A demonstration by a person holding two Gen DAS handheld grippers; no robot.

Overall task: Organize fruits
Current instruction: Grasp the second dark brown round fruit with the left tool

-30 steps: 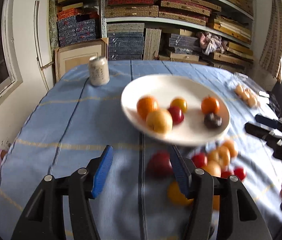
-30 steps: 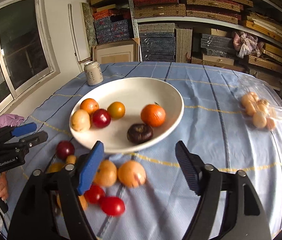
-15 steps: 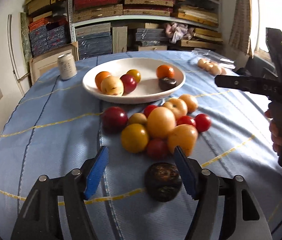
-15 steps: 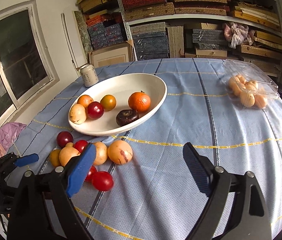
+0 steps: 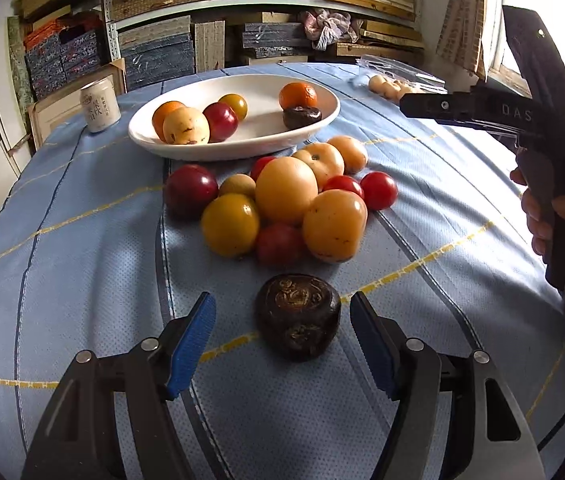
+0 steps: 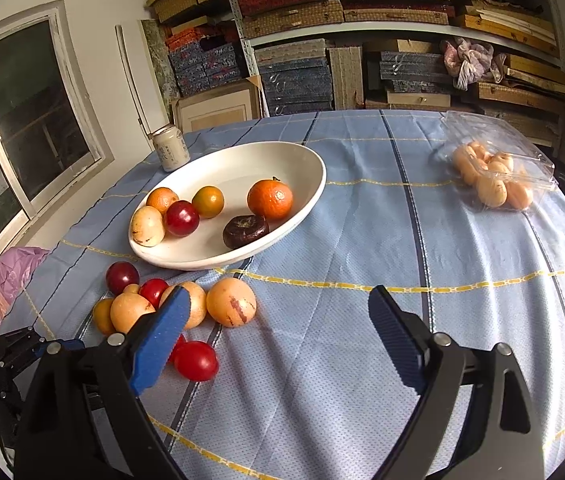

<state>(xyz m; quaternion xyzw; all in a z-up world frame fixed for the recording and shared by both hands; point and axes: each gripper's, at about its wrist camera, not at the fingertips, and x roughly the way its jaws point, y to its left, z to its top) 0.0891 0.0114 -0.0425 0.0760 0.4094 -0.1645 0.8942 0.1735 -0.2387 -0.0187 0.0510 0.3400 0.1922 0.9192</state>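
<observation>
The left gripper (image 5: 282, 336) stands with its jaws spread wide around the dark wrinkled fruit (image 5: 297, 316), with a gap of bare cloth on each side of the fruit. Straight ahead, the heap of loose fruit (image 5: 282, 200) blocks the way to the white bowl (image 5: 186, 150), whose near rim almost touches the heap. The tablecloth (image 6: 362, 344) lies bare between the right gripper (image 6: 278, 340) pads and beyond them toward the clear fruit box (image 6: 494, 168); the can (image 6: 170, 148) stands just behind the bowl's far left rim.
</observation>
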